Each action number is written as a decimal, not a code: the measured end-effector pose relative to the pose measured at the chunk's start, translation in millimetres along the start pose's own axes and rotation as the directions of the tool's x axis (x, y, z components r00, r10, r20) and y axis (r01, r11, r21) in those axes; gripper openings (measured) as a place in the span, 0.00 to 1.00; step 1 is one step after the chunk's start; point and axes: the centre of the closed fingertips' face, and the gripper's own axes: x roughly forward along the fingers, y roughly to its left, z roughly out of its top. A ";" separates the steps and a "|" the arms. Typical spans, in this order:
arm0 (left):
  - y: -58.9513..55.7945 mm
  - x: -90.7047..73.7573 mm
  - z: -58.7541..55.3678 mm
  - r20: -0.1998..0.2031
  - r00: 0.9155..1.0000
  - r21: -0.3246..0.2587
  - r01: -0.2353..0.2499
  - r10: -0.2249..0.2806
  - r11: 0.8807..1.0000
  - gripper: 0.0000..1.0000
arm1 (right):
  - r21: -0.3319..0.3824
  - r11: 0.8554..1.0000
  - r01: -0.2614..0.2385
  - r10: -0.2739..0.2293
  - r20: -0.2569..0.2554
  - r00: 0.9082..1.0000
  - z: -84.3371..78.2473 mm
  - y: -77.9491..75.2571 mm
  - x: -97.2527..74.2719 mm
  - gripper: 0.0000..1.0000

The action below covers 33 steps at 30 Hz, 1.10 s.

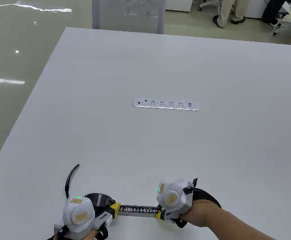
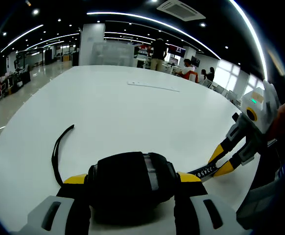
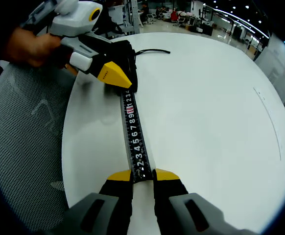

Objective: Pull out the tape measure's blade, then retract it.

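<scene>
Both at table edge — left gripper grips case, right gripper blade.

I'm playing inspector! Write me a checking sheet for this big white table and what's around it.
Surface: white table, smooth.
Job's things: black tape measure, its blade pulled out a short way between the grippers.
Clutter: socket strip in the tabletop.
Grippers: left gripper shut on the tape measure; right gripper shut on the blade's tip.
Cables: nothing seen; a black strap loops from the tape measure.
Surroundings: shiny floor, a person's legs far off, mesh chair nearby.
</scene>
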 end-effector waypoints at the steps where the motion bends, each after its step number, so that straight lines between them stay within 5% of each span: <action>1: -0.2 -0.1 0.1 -0.001 1.000 0.000 0.000 0.000 1.000 0.66 | 0.000 1.000 0.000 0.000 0.001 1.000 1.3 0.4 0.1 0.14; 33: 0.8 0.2 0.8 -0.002 1.000 -0.005 -0.001 0.001 1.000 0.66 | -0.010 1.000 0.000 0.000 0.045 0.999 24.3 6.8 10.9 0.15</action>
